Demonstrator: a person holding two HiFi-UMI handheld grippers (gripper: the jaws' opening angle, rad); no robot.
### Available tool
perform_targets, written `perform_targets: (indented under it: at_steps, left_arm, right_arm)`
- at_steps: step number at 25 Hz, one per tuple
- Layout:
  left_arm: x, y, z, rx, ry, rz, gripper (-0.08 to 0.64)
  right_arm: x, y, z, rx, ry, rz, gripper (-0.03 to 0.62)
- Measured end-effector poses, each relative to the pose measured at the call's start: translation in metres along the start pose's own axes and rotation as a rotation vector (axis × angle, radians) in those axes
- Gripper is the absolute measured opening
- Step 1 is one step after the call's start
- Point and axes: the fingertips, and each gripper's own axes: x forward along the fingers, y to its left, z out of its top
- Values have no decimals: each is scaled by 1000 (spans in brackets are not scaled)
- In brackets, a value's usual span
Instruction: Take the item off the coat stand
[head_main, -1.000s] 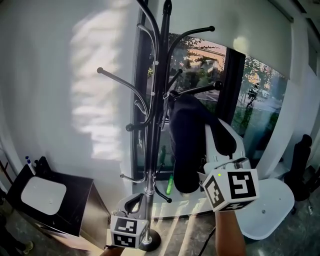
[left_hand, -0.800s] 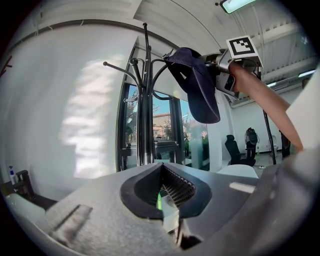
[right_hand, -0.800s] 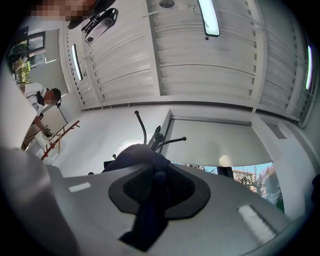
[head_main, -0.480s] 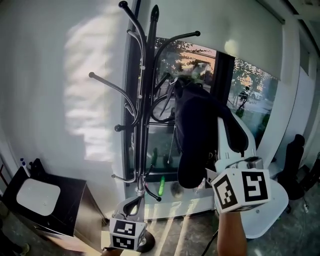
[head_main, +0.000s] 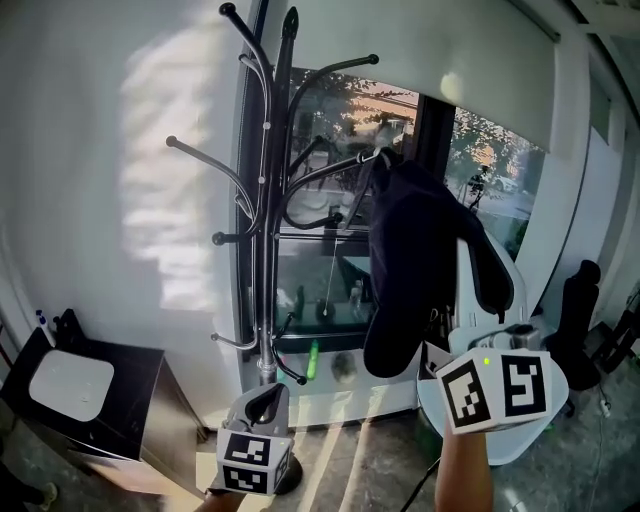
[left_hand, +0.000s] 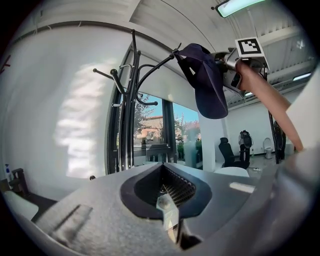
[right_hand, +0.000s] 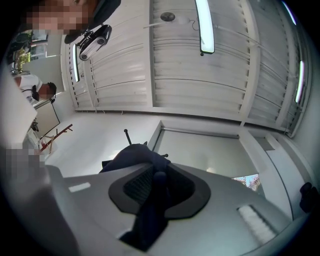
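Right gripper (right_hand: 156, 186) has its jaws clamped down on the fabric of the dark navy cap (head_main: 420, 265), holding it up high, tilted upward. The cap hangs at about 3 o'clock from the black coat stand (head_main: 266, 250), its top right by the tip of an upper hook; can't tell if they touch. Left gripper (left_hand: 167, 209) sits low at 6 o'clock near the stand's base, jaws together, nothing in them.

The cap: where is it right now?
In the head view the cap hangs right of centre, gripped by the right gripper, its top close to a hook of the coat stand.
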Motion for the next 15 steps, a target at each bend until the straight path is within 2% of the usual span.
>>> perform_targets:
  at_steps: [6,15]
  left_arm:
    - [-6,-23,1,4,-10,-9,5]
    - [-21,-43,8,9,-22,5,5]
  right_arm:
    - [-49,-1,-19,-26,48,5,71]
    - [-117,37,-107,59,261,71,72]
